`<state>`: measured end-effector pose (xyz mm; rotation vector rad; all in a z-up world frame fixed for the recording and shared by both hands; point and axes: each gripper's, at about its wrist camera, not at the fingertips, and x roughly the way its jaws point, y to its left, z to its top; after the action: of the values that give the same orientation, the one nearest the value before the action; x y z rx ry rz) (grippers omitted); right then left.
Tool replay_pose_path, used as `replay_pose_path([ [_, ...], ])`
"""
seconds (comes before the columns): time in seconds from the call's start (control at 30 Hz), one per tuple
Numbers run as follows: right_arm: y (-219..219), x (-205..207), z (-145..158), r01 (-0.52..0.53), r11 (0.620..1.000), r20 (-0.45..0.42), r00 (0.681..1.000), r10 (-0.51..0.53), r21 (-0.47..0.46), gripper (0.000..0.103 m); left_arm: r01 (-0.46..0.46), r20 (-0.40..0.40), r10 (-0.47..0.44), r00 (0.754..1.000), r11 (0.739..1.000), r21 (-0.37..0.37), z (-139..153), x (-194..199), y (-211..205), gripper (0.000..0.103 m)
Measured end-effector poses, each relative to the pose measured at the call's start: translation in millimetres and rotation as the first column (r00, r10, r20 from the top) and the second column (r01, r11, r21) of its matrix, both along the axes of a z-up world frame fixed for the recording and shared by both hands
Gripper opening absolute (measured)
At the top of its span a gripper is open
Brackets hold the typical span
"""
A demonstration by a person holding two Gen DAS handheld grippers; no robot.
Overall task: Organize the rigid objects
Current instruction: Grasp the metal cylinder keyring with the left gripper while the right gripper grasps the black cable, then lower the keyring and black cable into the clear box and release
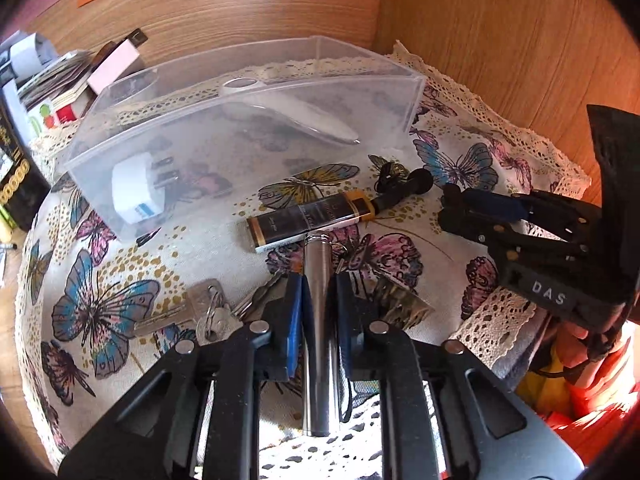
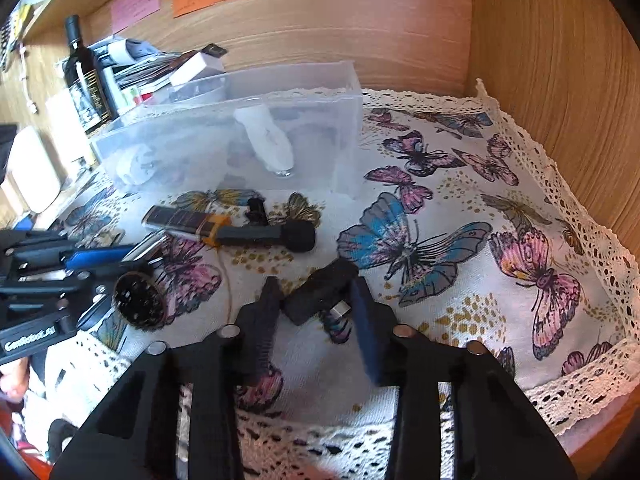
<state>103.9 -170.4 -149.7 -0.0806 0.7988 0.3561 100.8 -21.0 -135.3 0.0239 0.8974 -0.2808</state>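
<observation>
— Your left gripper [image 1: 316, 308] clamps the metal cylinder [image 1: 318, 320], just before the clear bin [image 1: 248, 128].

— Lift level, release inside. Right gripper [image 2: 316, 304], half-wide, straddles the black adapter [image 2: 320, 290].

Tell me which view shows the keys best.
The left wrist view: the keys lie in plain sight on the cloth, just left of the left gripper. In the right wrist view I cannot make them out; the left gripper covers that area.

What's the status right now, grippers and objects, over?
Left gripper shut on metal cylinder. Right gripper around small black adapter, grip unclear. Clear bin holds white plug. Black box lies ahead.
</observation>
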Motion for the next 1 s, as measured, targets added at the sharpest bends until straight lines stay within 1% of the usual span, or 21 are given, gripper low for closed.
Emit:
replay_pose_path([
  [0.1,-0.9,-0.2,3.1,0.007,1.000,0.001,1.000,-0.007,0.006,0.032,-0.027,0.015,0.027,1.000,1.000,-0.009,2.5,-7.1,7.3,0.016],
  [0.23,-1.1,-2.4,12.8,0.011,1.000,0.024,1.000,-0.011,0.011,0.032,-0.065,0.041,0.066,0.997,0.998,-0.025,9.9,-15.4,20.5,0.016],
  [0.4,2.2,-2.6,34.0,0.008,1.000,0.083,0.996,-0.010,0.020,0.032,-0.107,0.098,0.111,0.989,0.993,-0.046,26.8,-20.4,37.0,0.016],
  [0.5,5.2,1.1,47.5,-0.002,0.999,0.113,0.994,-0.002,0.041,0.032,-0.135,0.143,0.143,0.979,0.989,-0.062,40.5,-21.6,46.9,0.016],
  [0.6,11.0,4.6,61.1,-0.011,0.999,0.158,0.987,0.005,0.036,0.032,-0.160,0.190,0.172,0.967,0.984,-0.080,56.5,-20.8,55.7,0.016],
  [0.67,15.0,7.6,70.0,-0.023,0.999,0.182,0.983,0.016,0.036,0.032,-0.182,0.223,0.199,0.954,0.979,-0.093,68.2,-19.3,62.8,0.016],
  [0.83,26.3,17.3,90.5,-0.049,0.999,0.249,0.968,0.041,0.023,0.032,-0.225,0.290,0.242,0.926,0.970,-0.093,91.8,-11.0,75.8,0.016],
  [1.0,35.3,32.7,104.1,-0.064,0.998,0.286,0.957,0.053,0.028,0.032,-0.246,0.320,0.266,0.909,0.964,-0.102,109.6,3.4,87.6,0.016],
])
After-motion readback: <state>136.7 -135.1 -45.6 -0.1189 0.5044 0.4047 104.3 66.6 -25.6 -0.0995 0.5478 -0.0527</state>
